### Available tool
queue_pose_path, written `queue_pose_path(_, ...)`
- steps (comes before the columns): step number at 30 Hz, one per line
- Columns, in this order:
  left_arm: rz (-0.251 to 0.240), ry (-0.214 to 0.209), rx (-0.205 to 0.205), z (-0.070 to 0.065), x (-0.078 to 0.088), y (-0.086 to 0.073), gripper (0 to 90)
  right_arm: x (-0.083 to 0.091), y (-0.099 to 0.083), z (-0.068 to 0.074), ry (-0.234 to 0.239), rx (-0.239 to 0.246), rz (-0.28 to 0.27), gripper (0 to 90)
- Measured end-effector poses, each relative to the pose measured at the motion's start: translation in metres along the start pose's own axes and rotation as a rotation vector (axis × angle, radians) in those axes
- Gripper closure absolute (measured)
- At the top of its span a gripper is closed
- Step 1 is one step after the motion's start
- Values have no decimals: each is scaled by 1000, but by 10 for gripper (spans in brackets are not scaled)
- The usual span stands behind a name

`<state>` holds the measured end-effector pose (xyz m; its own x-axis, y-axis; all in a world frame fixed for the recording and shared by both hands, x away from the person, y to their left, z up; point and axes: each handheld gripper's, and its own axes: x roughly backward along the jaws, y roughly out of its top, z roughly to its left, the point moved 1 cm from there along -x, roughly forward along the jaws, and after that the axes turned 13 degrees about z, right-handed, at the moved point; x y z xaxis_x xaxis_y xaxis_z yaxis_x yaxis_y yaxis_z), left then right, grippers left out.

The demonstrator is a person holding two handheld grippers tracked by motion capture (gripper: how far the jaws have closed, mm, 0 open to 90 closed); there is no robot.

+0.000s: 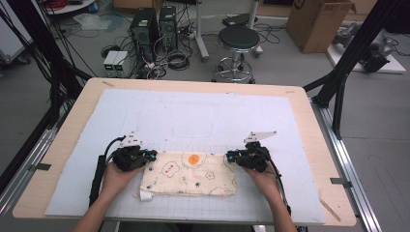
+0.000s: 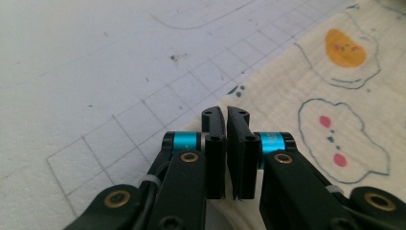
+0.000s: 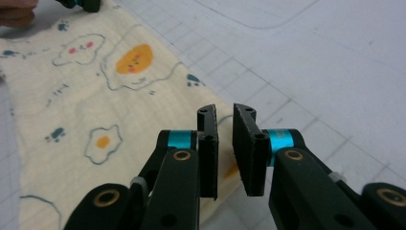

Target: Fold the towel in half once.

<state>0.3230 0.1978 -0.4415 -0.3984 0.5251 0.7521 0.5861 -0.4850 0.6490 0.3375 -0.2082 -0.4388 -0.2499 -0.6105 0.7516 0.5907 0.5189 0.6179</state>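
A cream cloth (image 1: 188,174) printed with fried eggs and clouds lies folded flat on the white grid mat (image 1: 193,116) near the front. My left gripper (image 1: 152,154) sits at the cloth's far left corner. In the left gripper view its jaws (image 2: 225,115) stand a thin slit apart above the cloth (image 2: 311,96), nothing between them. At the far right corner is my right gripper (image 1: 231,155). Its jaws (image 3: 226,112) show a slightly wider gap over the cloth's edge (image 3: 95,96), and hold nothing. The left gripper's tip (image 3: 81,4) shows far off in the right gripper view.
The mat covers most of the wooden table (image 1: 82,111). A white tag (image 1: 145,195) sticks out at the cloth's near left corner. Beyond the table stand a stool (image 1: 238,38), computer towers (image 1: 145,24) and a cardboard box (image 1: 316,21). Black frame posts flank both sides.
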Motion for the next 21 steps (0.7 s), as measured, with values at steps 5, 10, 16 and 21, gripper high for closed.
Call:
queue_pose_path(5,-60,-38,1,-1,14,-4,779,8,1,7,14,18,-37,671)
queue_pose_path(10,-95,-64,-13,-5,25,-6,697,15,-3,15,7,37,-52,559)
queue_pose_path(16,-85,-39,-55,-14,28,-9,565,18,-8,25,-10,48,-56,418)
queue_pose_path(21,-111,-63,-28,-16,35,-16,515,22,-10,29,-25,49,-86,318)
